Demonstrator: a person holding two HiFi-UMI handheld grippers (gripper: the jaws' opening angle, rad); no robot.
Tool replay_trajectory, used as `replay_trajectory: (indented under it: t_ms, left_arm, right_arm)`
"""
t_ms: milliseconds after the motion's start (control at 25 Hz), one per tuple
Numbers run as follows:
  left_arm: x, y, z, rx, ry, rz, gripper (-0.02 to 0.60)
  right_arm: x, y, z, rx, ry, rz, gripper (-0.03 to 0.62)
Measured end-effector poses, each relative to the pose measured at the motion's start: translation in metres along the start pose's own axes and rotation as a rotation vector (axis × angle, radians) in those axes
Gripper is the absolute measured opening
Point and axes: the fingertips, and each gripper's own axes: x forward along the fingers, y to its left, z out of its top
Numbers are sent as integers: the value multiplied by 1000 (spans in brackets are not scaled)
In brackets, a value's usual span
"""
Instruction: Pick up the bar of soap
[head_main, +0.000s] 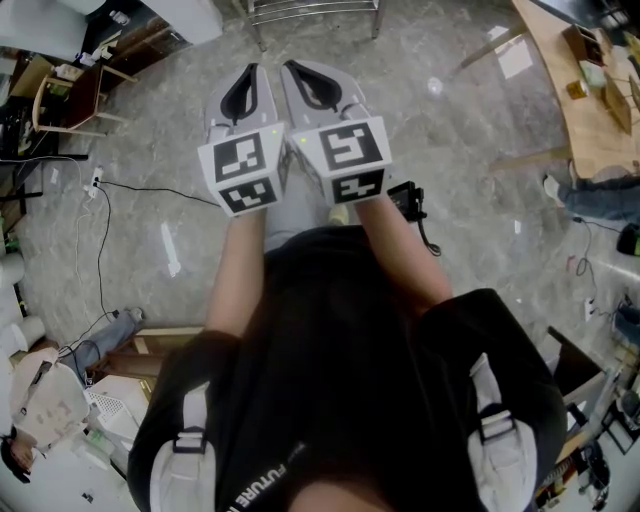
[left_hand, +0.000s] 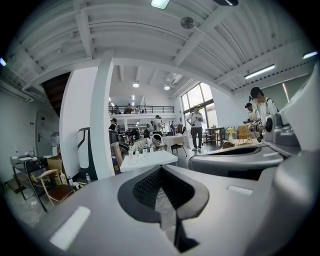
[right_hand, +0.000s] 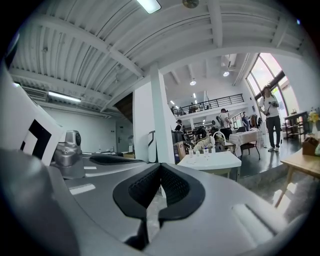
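No bar of soap shows in any view. I hold both grippers side by side in front of my body, pointing almost level over a grey stone floor. In the head view my left gripper (head_main: 251, 70) and my right gripper (head_main: 291, 66) are shut with nothing in them, their marker cubes nearly touching. The left gripper view has its own jaws (left_hand: 160, 169) meeting at the tip, empty, and the right gripper's body to its right. In the right gripper view the jaws (right_hand: 161, 165) are shut and empty too. Both look toward a white table (left_hand: 150, 159) (right_hand: 210, 161) with small bottles on it.
A white column (left_hand: 100, 125) stands left of that table, and people stand further back in the hall. On the floor lie a black cable (head_main: 100, 250) and a small black device (head_main: 408, 200). A wooden table (head_main: 585, 110) is at the right, a chair (head_main: 70, 95) at the upper left.
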Motion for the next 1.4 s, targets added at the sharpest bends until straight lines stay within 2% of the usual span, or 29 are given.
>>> replay_trajectory:
  t_ms: [600, 1040, 1400]
  left_arm:
    - [22, -3, 11, -9, -25, -19, -2]
    - [82, 11, 13, -1, -6, -41, -2]
    - [136, 34, 6, -24, 20, -58, -2]
  right_arm:
    - [14, -14, 10, -17, -10, 13, 14]
    - [67, -45, 11, 7, 2, -3, 14]
    - [121, -65, 6, 12, 29, -12, 14]
